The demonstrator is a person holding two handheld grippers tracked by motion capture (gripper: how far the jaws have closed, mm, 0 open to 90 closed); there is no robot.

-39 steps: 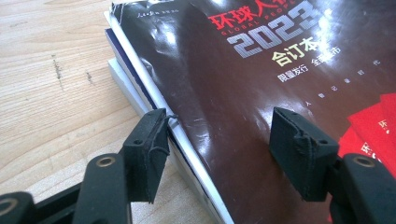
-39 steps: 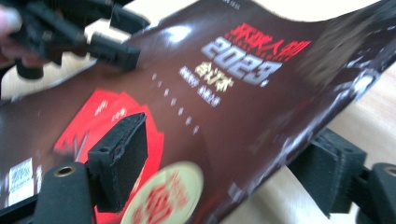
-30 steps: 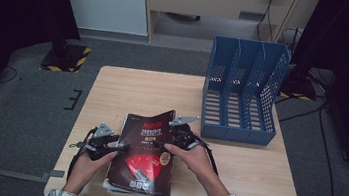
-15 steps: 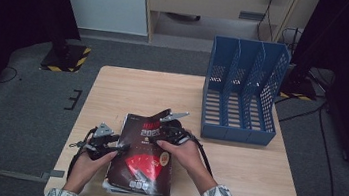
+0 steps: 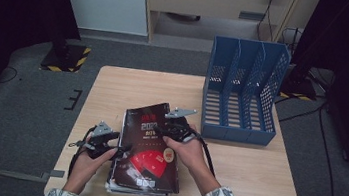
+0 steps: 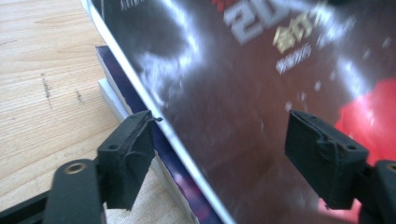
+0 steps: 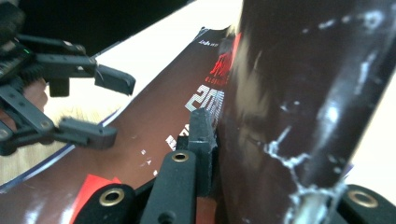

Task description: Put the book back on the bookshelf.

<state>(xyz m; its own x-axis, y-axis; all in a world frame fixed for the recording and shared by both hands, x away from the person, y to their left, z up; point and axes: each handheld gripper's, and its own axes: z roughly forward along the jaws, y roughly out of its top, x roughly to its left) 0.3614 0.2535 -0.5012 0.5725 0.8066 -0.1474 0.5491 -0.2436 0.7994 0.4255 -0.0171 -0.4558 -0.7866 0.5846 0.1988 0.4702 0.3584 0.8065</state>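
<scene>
A glossy dark book (image 5: 148, 150) with red graphics tops a stack at the table's front. My right gripper (image 5: 161, 129) reaches in from the right at the book's far edge; its jaws have just been closing. In the right gripper view it (image 7: 219, 135) is shut on the raised cover (image 7: 289, 93), which hides the far jaw. My left gripper (image 5: 118, 150) sits at the stack's left edge. Its jaws have just been opening and the gripper (image 6: 224, 154) stands open astride the book's edge (image 6: 140, 88); the left pad (image 6: 128, 156) is right at that edge.
Under the top book lie other books (image 6: 109, 70), their edges stepping out to the left. A blue three-slot file rack (image 5: 244, 91) stands on the wooden table (image 5: 128, 87) at the back right. Bare tabletop lies to the left and behind the stack.
My right gripper has shifted slightly left onto the book's far edge and its jaws have closed on the cover. The left hand has kept its place.
</scene>
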